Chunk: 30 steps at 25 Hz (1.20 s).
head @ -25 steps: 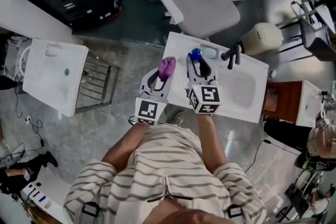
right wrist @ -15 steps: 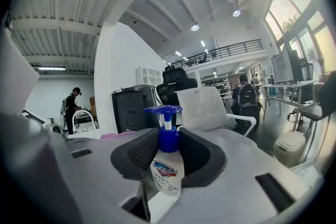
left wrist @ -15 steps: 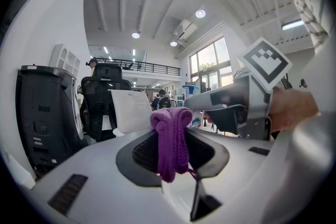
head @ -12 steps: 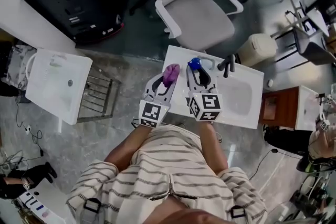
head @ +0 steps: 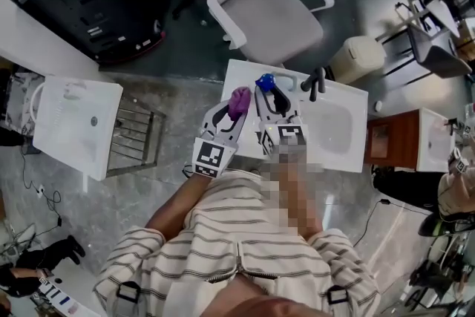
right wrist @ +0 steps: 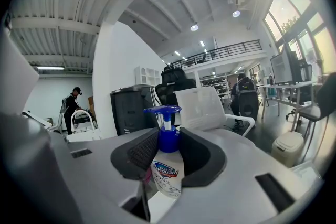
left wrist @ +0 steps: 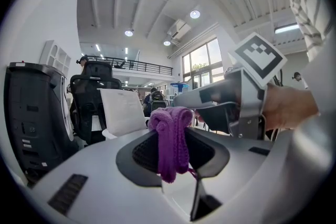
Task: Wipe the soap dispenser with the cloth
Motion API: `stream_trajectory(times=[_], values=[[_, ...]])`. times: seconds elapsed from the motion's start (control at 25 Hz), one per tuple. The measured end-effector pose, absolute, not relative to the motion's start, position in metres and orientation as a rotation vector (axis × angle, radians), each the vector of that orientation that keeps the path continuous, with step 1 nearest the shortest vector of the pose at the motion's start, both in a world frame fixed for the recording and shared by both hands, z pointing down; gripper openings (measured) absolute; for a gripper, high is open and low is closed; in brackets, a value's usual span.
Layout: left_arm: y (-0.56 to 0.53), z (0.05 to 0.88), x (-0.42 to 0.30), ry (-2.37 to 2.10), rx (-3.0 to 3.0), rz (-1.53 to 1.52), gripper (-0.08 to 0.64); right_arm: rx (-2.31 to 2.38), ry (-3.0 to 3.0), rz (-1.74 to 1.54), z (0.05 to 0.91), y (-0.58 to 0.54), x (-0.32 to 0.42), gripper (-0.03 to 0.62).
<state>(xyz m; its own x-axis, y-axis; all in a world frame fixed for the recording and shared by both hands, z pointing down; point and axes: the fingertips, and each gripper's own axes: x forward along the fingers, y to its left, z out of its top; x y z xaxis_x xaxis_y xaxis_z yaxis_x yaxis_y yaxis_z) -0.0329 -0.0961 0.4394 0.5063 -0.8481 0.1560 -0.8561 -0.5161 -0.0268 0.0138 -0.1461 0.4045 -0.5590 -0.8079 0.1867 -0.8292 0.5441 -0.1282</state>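
Left gripper [head: 231, 109]: jaws clamped narrow on a purple knitted cloth [left wrist: 170, 136]. The cloth is bunched into a knot above the pads, with a tail hanging down between them.

Right gripper [head: 269, 96]: jaws set fairly wide, closed on the soap dispenser [right wrist: 167, 168]. This is a clear bottle with a blue pump head and a printed label. It is upright, with the neck and pump rising above the pads.

Head view: the two grippers are side by side, with the cloth at 9 o'clock of the pump, near it but apart. Both are over the near left part of a white sink unit [head: 341, 141].

- Black faucet [head: 315, 82]: at 3 o'clock of the pump.
- Pale office chair [head: 271, 11]: at 12 o'clock of the sink.
- White bin [head: 360, 56]: at about 1 o'clock.
- Second white basin [head: 74, 115]: well apart at 9 o'clock.
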Motion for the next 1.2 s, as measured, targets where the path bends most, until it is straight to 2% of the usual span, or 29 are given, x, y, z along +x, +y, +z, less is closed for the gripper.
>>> stream_trajectory(times=[1.2], values=[[-0.09, 0.459, 0.033, -1.222, 2.909, 0.357, 0.114, 1.432, -2.634, 0.275, 0.402, -0.139, 0.018, 0.132]])
